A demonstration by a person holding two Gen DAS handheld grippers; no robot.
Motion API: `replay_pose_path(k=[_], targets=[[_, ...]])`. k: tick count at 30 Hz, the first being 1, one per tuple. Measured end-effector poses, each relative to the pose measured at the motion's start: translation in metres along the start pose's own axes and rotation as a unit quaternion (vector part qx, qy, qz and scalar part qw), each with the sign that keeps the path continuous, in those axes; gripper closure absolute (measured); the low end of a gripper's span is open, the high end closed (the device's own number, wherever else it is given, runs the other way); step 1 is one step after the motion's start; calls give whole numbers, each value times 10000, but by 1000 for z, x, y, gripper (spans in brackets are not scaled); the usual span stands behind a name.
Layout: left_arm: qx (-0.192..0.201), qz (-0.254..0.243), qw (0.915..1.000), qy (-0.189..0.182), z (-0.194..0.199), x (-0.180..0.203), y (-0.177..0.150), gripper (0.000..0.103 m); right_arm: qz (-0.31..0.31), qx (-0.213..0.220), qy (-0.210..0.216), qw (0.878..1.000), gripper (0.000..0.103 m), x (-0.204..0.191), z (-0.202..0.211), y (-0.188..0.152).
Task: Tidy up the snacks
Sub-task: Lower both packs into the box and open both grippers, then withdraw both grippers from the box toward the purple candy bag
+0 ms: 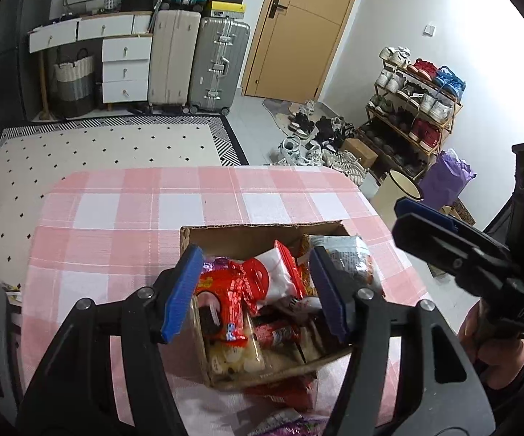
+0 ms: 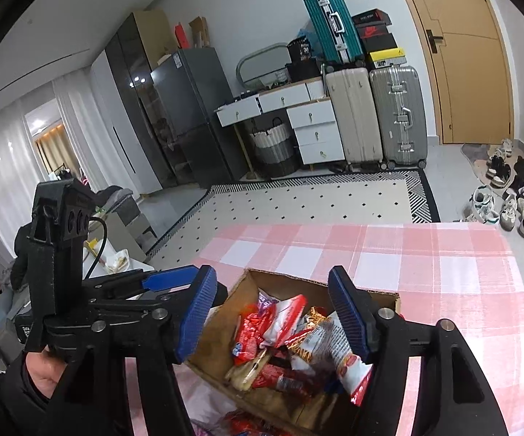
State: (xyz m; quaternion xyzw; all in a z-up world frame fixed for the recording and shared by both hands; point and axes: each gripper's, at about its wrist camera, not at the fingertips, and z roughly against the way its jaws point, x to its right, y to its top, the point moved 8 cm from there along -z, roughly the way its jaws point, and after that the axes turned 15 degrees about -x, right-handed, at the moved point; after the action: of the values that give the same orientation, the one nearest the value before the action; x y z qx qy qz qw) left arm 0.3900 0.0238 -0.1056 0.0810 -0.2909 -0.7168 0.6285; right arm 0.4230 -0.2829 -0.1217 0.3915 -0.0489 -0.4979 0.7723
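An open cardboard box (image 1: 262,229) (image 2: 385,298) stands on the pink checked tablecloth (image 1: 116,218). It holds several snack packs: a shiny red pack (image 1: 240,283) (image 2: 251,330), a white pack with red edges (image 1: 280,276), a grey-white pack (image 1: 349,258) (image 2: 320,341) and a clear bag of pale sweets (image 1: 236,359). My left gripper (image 1: 255,252) hovers open over the box, nothing pinched between its blue pads. My right gripper (image 2: 272,272) is open over the box too, and the grey-white pack lies by its right finger. In the left wrist view the right gripper (image 1: 407,214) comes in from the right.
A red pack (image 1: 291,396) and a purple pack (image 1: 291,427) lie on the cloth in front of the box. A pale bin (image 1: 399,189) stands off the table's right edge. Beyond are a dotted rug (image 1: 98,149), suitcases (image 1: 218,61), a shoe rack (image 1: 414,109) and a door.
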Motion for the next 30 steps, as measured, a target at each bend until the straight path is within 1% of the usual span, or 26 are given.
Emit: replay_pose_path(k=[1,3,4,6,8,10,11,14,17,20,22,24,26,30], targets=[[33,-16,10000,40,6,2,-3,38,8,34,-1,10000,34,-2,5,-1],[171,-80,9996,213,19,7,-12,32,30,123,-10,9999,34,-5,17,-5],[271,-124,9992,269,26,9,-17,31,33,193,-19,9998,33,-7,24,-7],[458,-190,9981,379,40,16,-29,31,44,271,-10,9996,23,-13,35,-11],[549,-209,9973,445,50,21,-40,29,53,362,-17,9993,21,-17,47,-18],[624,-212,9968,463,59,26,-52,22,96,427,-14,9990,21,-22,57,-24],[651,-211,9965,482,62,28,-58,22,104,453,-28,9989,20,-24,62,-27],[740,-241,9956,531,74,34,-71,22,133,608,66,9980,13,-30,77,-38],[807,-209,9945,641,86,36,-84,21,178,706,77,9973,10,-37,88,-51],[929,-33,9924,806,98,32,-97,13,141,764,106,9969,6,-40,97,-62],[980,62,9919,801,104,28,-105,1,105,781,138,9968,5,-42,103,-70],[1037,127,9911,821,109,24,-112,1,126,752,148,9970,5,-46,107,-79],[1030,169,9916,762,113,21,-121,1,110,698,134,9974,5,-46,110,-88],[1059,228,9915,717,115,17,-137,1,151,774,83,9968,3,-52,119,-108]])
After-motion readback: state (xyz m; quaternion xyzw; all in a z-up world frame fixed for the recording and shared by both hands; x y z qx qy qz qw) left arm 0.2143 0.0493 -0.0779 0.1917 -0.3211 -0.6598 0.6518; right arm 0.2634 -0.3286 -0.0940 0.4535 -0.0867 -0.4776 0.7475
